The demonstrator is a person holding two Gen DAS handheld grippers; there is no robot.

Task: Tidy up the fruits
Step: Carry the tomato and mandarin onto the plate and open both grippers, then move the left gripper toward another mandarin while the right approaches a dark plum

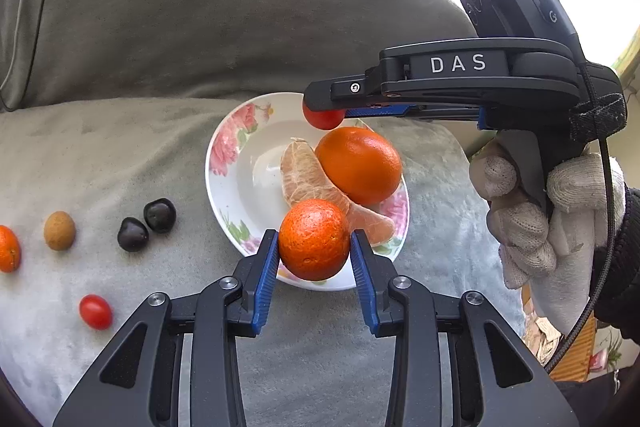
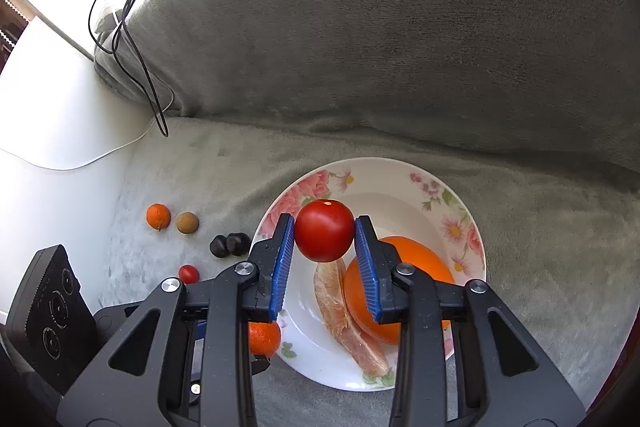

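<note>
Left tool (image 1: 314, 247) gripping small mandarin (image 1: 314, 239) between blue pads, hanging over near rim of floral plate (image 1: 224, 163). Right tool (image 2: 324, 247) clamping red tomato (image 2: 324, 230) over same plate. Large orange (image 1: 359, 165) and peeled citrus segment (image 1: 304, 173) lying in plate. Dark fruits (image 1: 146, 225), brown fruit (image 1: 59, 230), cherry tomato (image 1: 95, 311) sitting on grey blanket (image 1: 120, 155), left of plate.

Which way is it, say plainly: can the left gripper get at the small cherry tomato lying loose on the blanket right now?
Probably not yet. The left gripper is shut on a small orange, so its jaws are full. Otherwise the path looks free: the cherry tomato lies alone on the blanket.
</note>
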